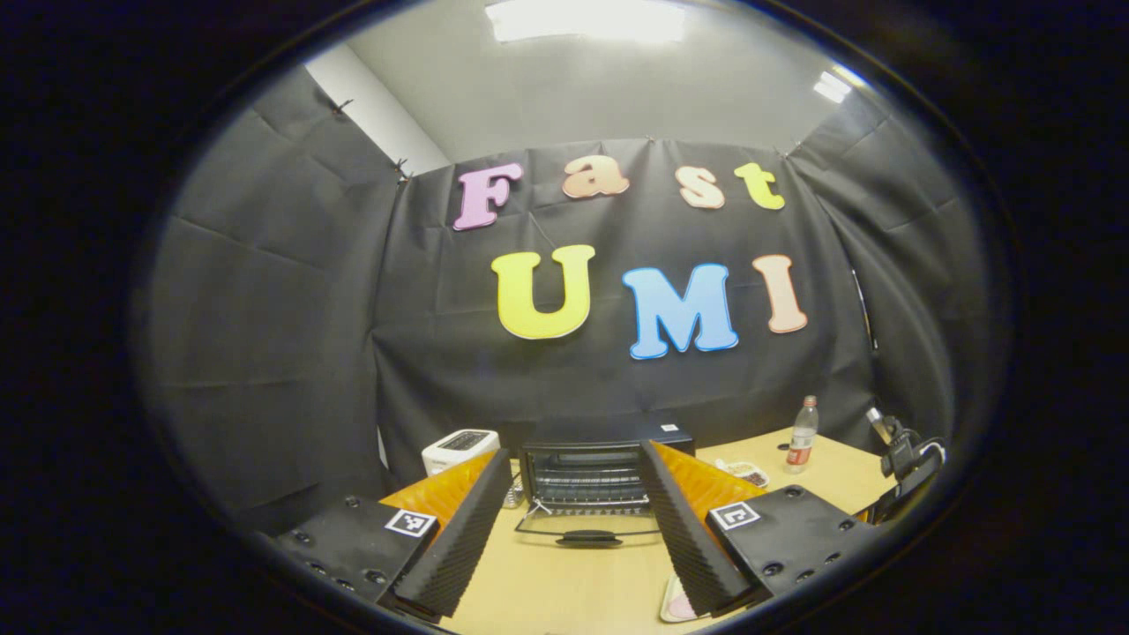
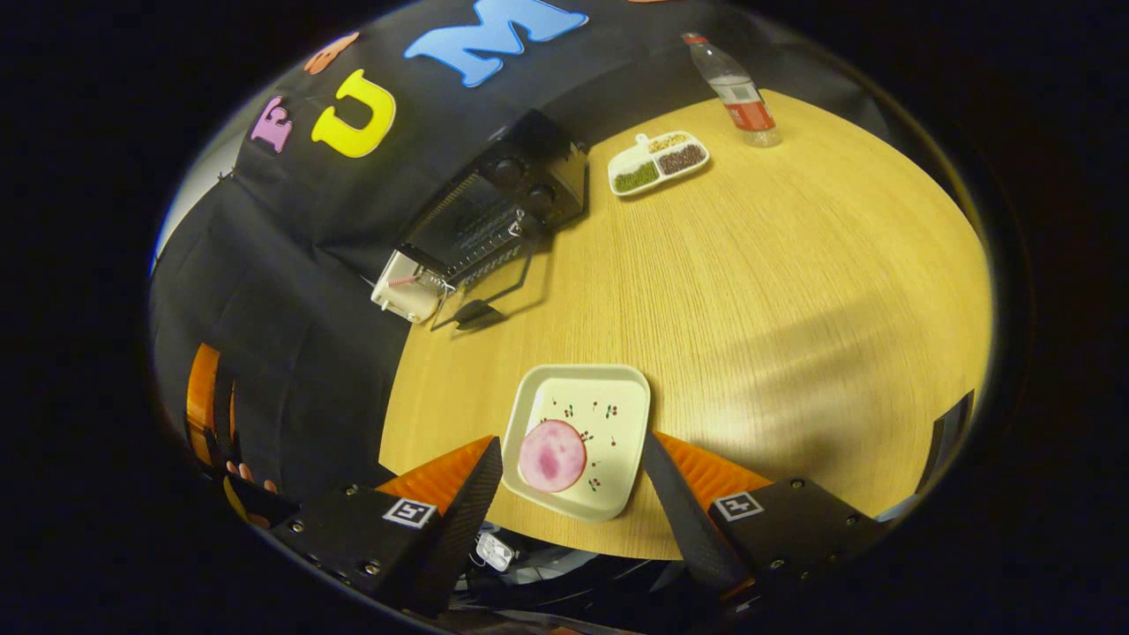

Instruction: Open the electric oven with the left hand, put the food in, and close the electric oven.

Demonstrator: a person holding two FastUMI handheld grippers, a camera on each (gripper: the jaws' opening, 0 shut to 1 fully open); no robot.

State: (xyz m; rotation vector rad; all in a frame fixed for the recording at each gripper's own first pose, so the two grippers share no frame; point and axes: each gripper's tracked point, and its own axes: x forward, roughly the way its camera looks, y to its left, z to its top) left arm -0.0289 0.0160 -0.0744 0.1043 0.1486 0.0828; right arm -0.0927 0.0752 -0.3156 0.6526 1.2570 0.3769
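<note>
Jaws of the left gripper stand spread wide, holding nothing, raised above the tabletop and facing the electric oven, whose glass door lies folded down open. Right gripper likewise has its jaws spread and empty, flanking a white square plate near the tabletop's edge without touching it. Pink round food lies on that plate.

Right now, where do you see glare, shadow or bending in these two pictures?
Left gripper view: ceiling lamps glare white; wall cloth bows outward. Right gripper view: the round table bulges from fisheye, a soft shadow band crosses its near right side, and the open oven door casts a dark shadow.
</note>
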